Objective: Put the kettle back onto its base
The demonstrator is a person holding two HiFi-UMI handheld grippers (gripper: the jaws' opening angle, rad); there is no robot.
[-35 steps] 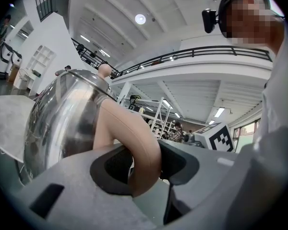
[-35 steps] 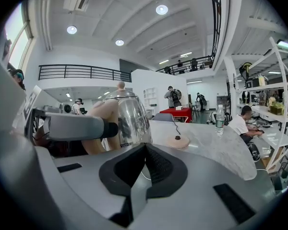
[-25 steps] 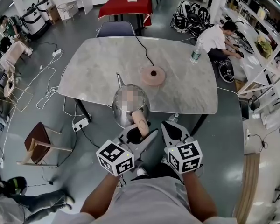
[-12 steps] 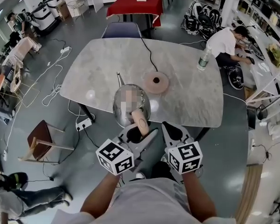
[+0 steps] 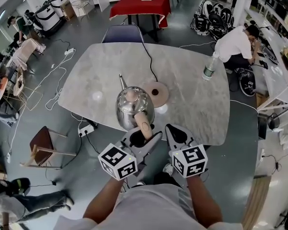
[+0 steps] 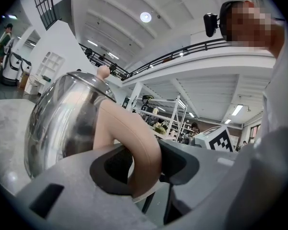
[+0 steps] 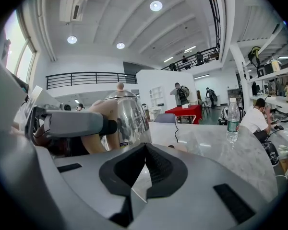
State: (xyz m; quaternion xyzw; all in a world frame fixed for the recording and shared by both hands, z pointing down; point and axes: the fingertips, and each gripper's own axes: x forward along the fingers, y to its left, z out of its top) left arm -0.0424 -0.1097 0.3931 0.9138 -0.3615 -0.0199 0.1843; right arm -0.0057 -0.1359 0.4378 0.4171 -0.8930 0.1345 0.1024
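A shiny steel kettle (image 5: 133,107) with a beige handle (image 5: 144,125) hangs over the near part of the marble table (image 5: 197,114). My left gripper (image 5: 145,137) is shut on that handle, whose curve (image 6: 137,145) fills the space between the pads. The kettle body (image 6: 62,123) rises to the left in the left gripper view. Its round beige base (image 5: 157,93) lies on the table just right of and behind the kettle, with a black cord (image 5: 149,59) running away from it. My right gripper (image 5: 175,132) hovers beside the left one, shut and holding nothing; it sees the kettle (image 7: 128,116) to its left.
A plastic water bottle (image 5: 209,67) stands at the table's right side. A dark chair (image 5: 122,32) is at the far edge and a wooden chair (image 5: 42,145) on the floor at left. A power strip (image 5: 85,127) and cables lie under the table. A person crouches at back right.
Both grippers and the kettle have moved forward over the table; the kettle now hangs close beside its base instead of over the table's front edge.
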